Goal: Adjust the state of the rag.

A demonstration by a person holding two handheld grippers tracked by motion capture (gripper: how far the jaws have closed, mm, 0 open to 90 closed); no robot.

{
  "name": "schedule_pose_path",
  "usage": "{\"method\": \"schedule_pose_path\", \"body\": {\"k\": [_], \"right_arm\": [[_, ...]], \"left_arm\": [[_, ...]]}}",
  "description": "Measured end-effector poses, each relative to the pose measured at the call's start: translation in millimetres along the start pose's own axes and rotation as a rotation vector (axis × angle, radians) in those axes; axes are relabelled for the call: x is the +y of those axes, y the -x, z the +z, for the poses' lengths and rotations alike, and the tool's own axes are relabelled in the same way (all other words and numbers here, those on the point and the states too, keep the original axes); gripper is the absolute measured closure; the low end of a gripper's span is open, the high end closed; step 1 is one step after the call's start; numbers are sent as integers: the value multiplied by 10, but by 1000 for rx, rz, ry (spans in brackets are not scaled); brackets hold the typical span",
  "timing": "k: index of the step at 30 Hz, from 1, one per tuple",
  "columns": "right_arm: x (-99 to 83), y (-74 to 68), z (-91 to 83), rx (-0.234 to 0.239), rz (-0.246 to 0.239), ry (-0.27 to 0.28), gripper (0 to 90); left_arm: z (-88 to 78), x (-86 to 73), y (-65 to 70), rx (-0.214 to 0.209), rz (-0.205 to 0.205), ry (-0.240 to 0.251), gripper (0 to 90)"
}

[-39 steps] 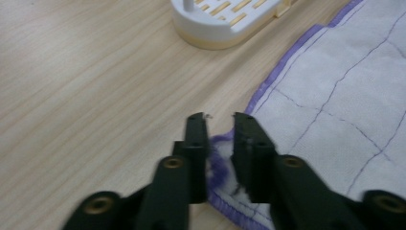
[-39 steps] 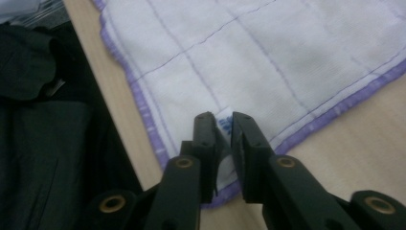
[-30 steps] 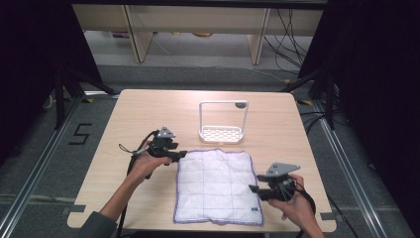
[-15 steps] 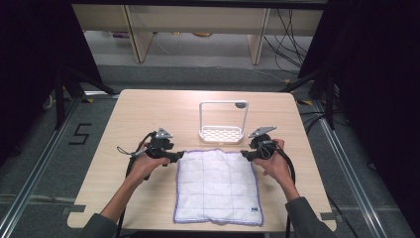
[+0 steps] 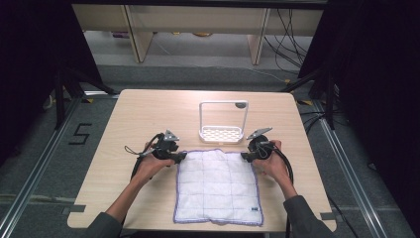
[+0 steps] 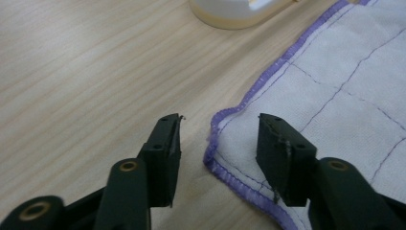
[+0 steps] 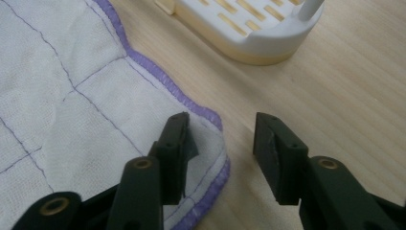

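Holding one tool in each hand, I have both lowered to the far corners of a white quilted cloth with purple stitched edging [image 5: 217,186], which lies flat on the pale wooden bench [image 5: 148,109], near its front edge. My left tool [image 6: 218,143] has its jaws apart, straddling the cloth's far left corner, one jaw over bare wood and one over fabric. My right tool [image 7: 220,143] is likewise spread across the far right corner. I judge this placement readies both corners to be pinched together, perhaps for lifting or folding. The cloth looks soft and thin, with a grid of purple stitching and slightly wavy edges. Just beyond it stands a white plastic slotted rack with a tall loop handle [image 5: 222,133].
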State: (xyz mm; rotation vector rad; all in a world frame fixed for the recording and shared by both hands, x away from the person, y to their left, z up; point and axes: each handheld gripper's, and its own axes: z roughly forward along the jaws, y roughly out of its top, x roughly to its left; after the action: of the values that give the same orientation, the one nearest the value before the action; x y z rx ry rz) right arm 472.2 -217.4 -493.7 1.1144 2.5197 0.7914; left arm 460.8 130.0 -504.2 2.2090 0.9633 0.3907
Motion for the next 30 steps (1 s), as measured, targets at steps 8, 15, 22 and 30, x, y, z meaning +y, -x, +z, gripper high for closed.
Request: {"method": "schedule_pose_path", "body": {"k": [8, 15, 22, 30], "right_arm": [[-29, 22, 4, 77, 29, 13, 844], [31, 62, -237, 39, 16, 84, 862], [108, 71, -487, 38, -16, 150, 862], [170, 11, -867, 26, -103, 284, 861]], "left_arm": [[47, -17, 35, -15, 47, 3, 800], [-18, 6, -22, -4, 69, 49, 868], [-144, 99, 2, 7, 69, 103, 872], [-538, 337, 92, 39, 113, 218, 872]]}}
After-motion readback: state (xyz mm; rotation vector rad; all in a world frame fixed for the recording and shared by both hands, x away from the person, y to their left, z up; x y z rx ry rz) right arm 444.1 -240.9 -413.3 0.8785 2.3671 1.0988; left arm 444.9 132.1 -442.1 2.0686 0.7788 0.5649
